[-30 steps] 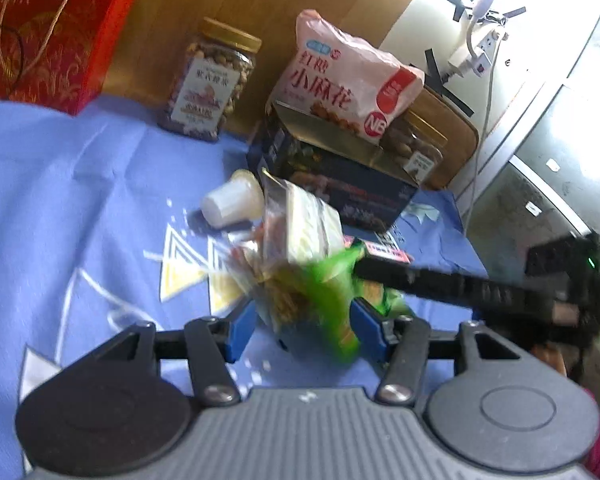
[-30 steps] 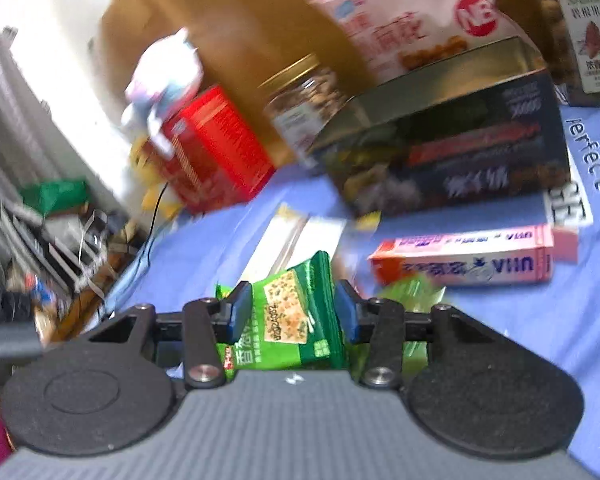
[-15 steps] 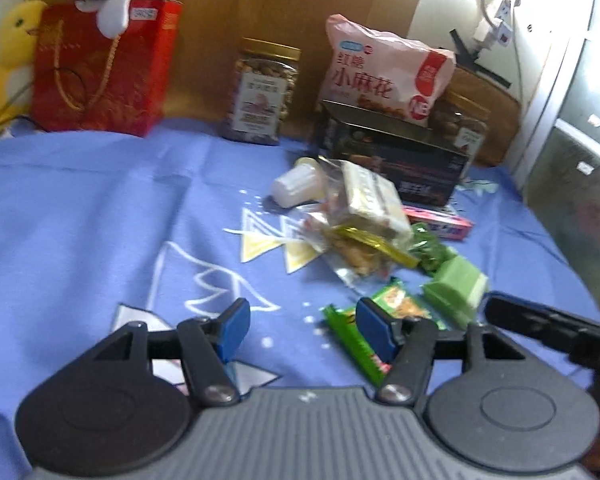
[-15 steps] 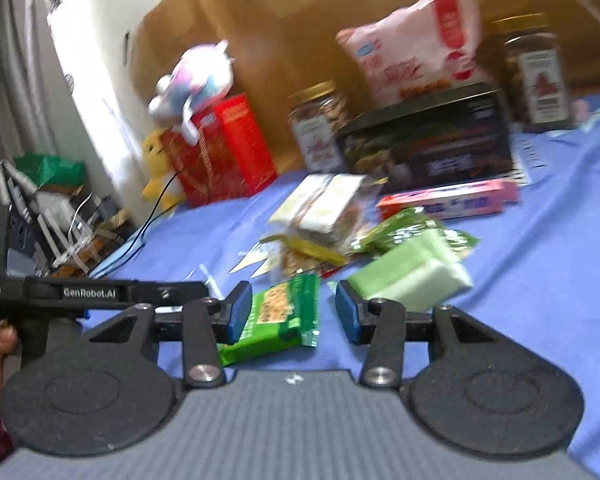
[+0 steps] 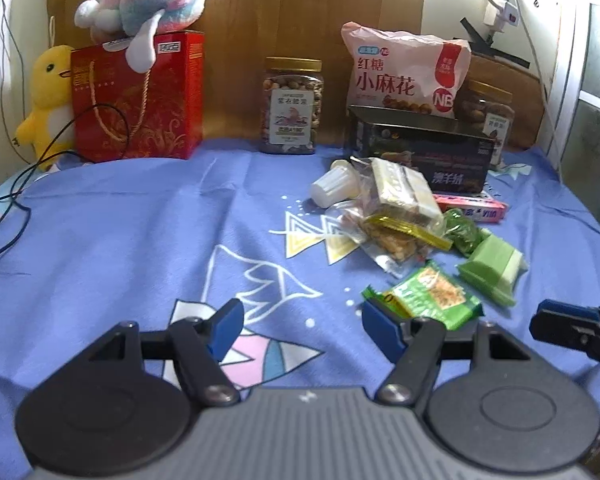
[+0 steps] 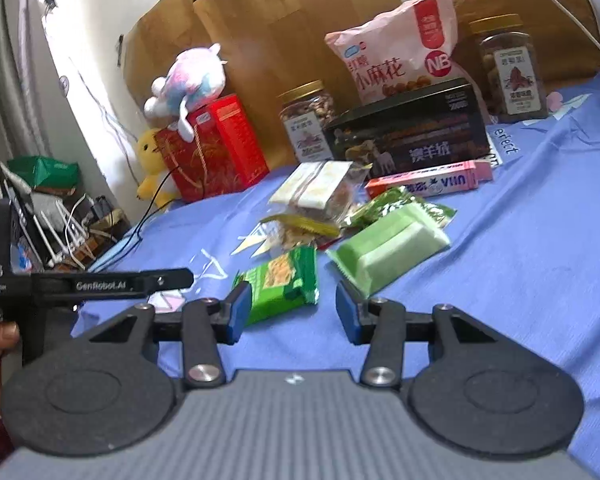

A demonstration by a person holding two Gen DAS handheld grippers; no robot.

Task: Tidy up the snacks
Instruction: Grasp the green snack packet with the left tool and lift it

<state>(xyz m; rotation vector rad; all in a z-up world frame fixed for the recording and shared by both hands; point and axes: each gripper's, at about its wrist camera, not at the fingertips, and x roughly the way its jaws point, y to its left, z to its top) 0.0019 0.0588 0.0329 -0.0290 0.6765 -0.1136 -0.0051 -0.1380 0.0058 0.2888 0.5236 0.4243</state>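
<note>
The left gripper (image 5: 300, 330) hangs over the blue printed cloth (image 5: 120, 240), its jaws opening with only bare cloth between them. The right gripper (image 6: 292, 312) has its jaws apart — a green cracker packet (image 6: 284, 278) lies flat on the cloth just ahead of them, its near end beside the left pad, though whether pad and wrapper touch is hard to tell from this angle. Just right of the packet lies a pale green wrapped bar (image 6: 388, 250). Behind them is a loose heap of snacks: a clear bag of biscuits (image 5: 400, 196), a dark green pouch (image 5: 464, 232), a pink candy box (image 5: 472, 206) and a white cup (image 5: 334, 188) on its side. A black tin (image 5: 420, 152) stands behind, a pink snack bag (image 5: 404, 72) on top.
</note>
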